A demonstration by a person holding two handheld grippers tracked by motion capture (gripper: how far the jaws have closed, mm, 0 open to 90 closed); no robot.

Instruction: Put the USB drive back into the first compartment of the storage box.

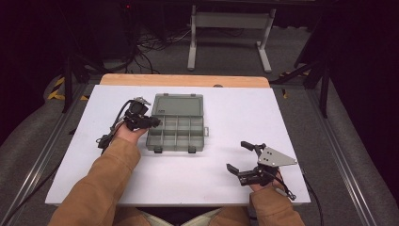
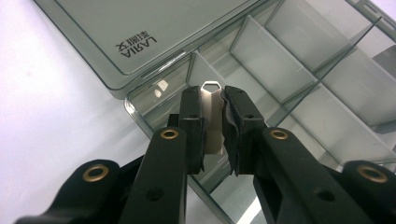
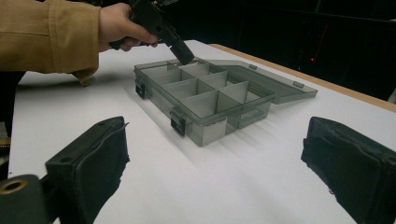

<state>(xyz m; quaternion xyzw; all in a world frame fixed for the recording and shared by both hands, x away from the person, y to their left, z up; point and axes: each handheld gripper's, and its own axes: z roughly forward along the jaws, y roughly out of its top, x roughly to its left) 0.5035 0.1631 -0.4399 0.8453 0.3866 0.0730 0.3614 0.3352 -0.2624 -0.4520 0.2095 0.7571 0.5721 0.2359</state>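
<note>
One small metal piece, perhaps a flash drive, sits clamped in our left gripper over the organizer box's corner compartment; we lower squarely before releasing. Our right gripper rests open.

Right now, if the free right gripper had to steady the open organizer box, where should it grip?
Probably the front wall of the organizer box, between its two latches, coming from the person's side. The right gripper is open there, while the left gripper holds a small metal piece over a far-left compartment.
</note>
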